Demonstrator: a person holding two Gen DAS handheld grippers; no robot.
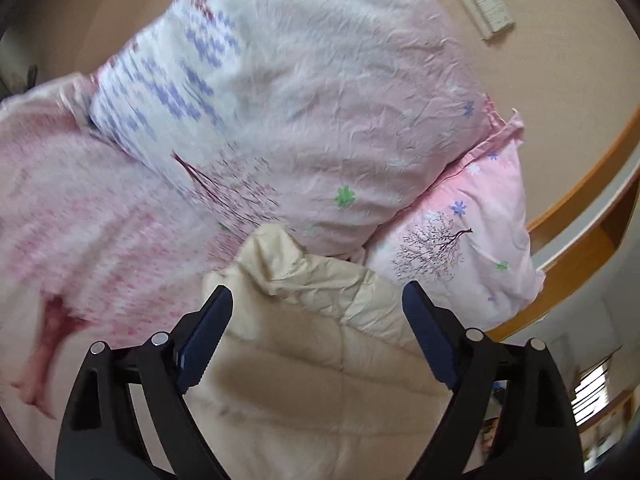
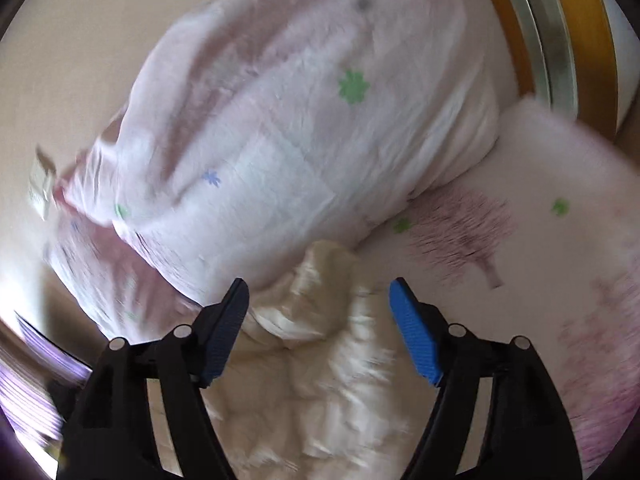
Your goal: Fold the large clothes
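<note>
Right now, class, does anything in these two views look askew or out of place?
Yes. The cream padded garment is bunched into a crumpled ridge against the flowered pillow rather than lying flat. Both the left gripper and right gripper stand open around it, pressing on nothing.

Beige bedroom, soft daylight

Plain beige wall [image 1: 540, 92] all around, with a white switch panel [image 1: 486, 4] mounted on it. Below and right of that panel runs a wooden bed frame [image 1: 580, 188], and further below the panel there's a window with blinds [image 1: 592, 390] letting light in.
</note>
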